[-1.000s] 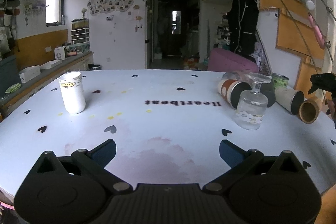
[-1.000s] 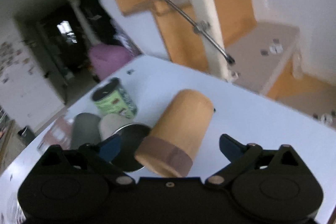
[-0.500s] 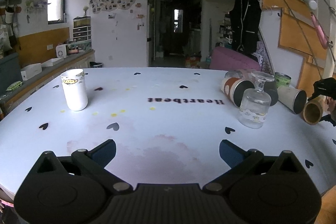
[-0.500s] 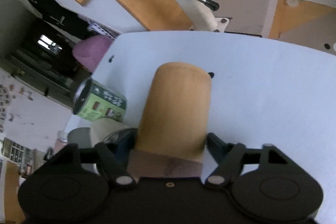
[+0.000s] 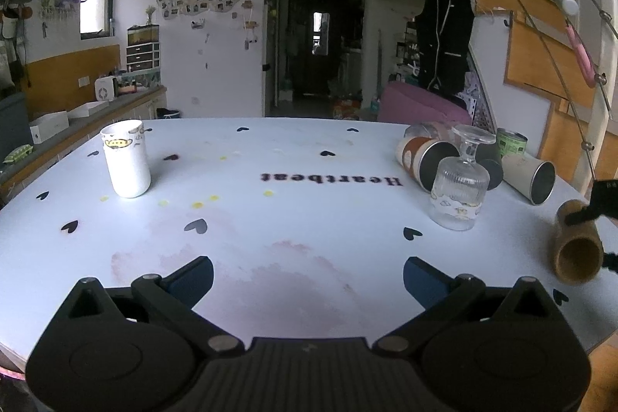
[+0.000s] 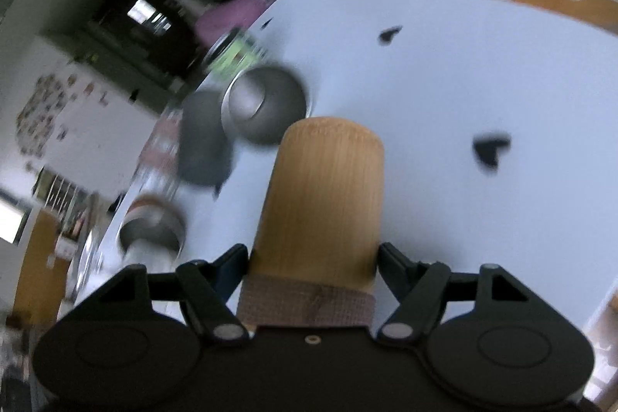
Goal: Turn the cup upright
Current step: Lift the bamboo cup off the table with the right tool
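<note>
A wooden cup with a brown band near its rim sits between my right gripper's fingers, which are shut on it; its closed bottom points away from the camera. In the left wrist view the same cup hangs tilted over the table's right edge, mouth toward the camera, with the right gripper's black fingers around it. My left gripper is open and empty, low over the near edge of the white table.
A white cup stands upright at the left. An upturned stemmed glass stands at the right among several cups lying on their sides and a green can. The right wrist view is motion-blurred.
My right gripper has closed on the wooden cup and lifted it off the table, swinging it away from the other cups. The left gripper has stayed nearly still.
</note>
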The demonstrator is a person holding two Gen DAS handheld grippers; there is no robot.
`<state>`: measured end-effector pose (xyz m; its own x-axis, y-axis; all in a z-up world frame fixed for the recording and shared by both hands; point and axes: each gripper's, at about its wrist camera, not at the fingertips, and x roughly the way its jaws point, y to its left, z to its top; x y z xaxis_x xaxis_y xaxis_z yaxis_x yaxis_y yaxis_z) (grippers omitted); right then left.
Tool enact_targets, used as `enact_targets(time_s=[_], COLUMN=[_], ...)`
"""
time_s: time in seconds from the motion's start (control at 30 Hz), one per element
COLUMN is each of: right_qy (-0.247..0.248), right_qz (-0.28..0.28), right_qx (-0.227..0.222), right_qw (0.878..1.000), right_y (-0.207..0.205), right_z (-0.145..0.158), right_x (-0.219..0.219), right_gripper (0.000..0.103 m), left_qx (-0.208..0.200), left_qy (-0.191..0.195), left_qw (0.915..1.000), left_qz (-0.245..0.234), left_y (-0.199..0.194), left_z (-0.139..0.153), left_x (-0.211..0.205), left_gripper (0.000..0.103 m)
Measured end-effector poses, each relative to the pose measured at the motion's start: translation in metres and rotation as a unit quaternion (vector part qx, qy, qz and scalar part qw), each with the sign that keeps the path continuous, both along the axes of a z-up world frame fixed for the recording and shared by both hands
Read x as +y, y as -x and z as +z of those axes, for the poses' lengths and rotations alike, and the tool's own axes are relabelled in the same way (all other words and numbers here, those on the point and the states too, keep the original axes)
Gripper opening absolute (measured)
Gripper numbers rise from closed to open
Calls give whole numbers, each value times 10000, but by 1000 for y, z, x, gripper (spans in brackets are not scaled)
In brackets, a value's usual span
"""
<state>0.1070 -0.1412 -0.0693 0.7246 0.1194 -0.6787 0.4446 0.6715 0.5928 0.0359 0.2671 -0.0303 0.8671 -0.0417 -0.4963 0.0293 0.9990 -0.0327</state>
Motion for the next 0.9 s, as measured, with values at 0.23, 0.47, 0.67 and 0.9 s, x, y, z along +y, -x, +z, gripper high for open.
enact_targets(time_s=[0.23, 0.47, 0.67, 0.9], right_qy=[353, 883, 1321, 1920], right_qz=[1269, 2811, 3853, 4843], right_qx=[-124, -359, -626, -1065], right_qw=[9912, 9549, 9111, 8469], right_y=[15, 12, 20, 36], right_z=[2, 10, 16, 18], right_x=[71, 141, 179, 213], right_gripper=[75, 75, 74, 74], left_qx=[36, 46, 132, 592], left_qy=[20, 112, 151, -118], left_qw=[10000, 9999, 9988, 9909], left_qz=[29, -13, -451, -1201], left_y=[-2, -10, -41, -85], left_z=[0, 4, 12, 5], left_x=[2, 8, 1, -37], left_gripper=[103, 103, 103, 103])
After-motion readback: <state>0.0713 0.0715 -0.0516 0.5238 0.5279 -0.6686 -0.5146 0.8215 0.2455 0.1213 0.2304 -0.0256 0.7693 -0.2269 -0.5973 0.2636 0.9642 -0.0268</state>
